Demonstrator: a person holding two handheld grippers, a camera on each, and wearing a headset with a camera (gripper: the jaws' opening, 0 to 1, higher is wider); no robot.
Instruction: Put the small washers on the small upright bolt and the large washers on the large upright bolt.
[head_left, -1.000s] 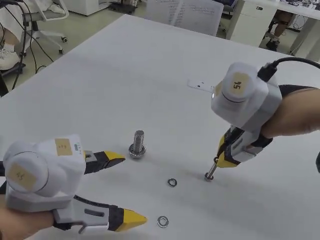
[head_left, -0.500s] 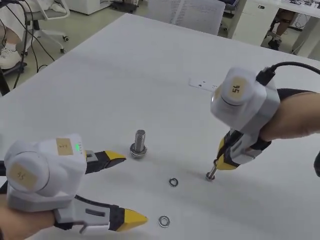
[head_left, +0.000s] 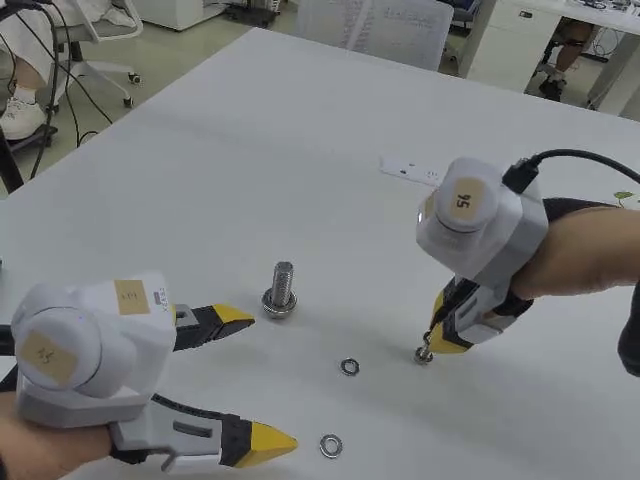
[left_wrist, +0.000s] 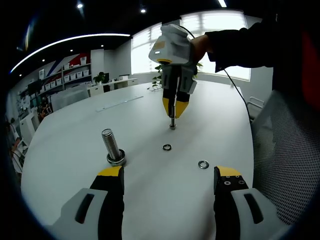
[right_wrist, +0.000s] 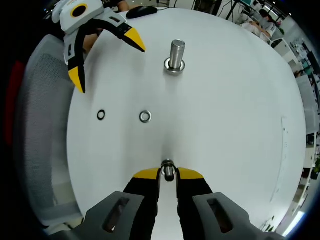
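My right gripper (head_left: 443, 345) has come down over the small bolt (head_left: 424, 354). A second ago a good stretch of leaning shaft showed bare under the tips; now little more than its foot on the counter (head_left: 250, 150) shows below them. The fingers are pinched almost closed around the shaft. I cannot tell from the right gripper view whether a washer sits between them, but I read this as seating one on that bolt or steadying it. My left gripper (head_left: 267, 378) hasn't shifted: it waits low with its fingers spread wide and empty. The large bolt (head_left: 282, 288) stands upright just beyond it, washers already around its base. The nearer loose washer (head_left: 331, 445) and the farther loose washer (head_left: 349, 367) lie flat where they were, between the bolts, still to be sorted.
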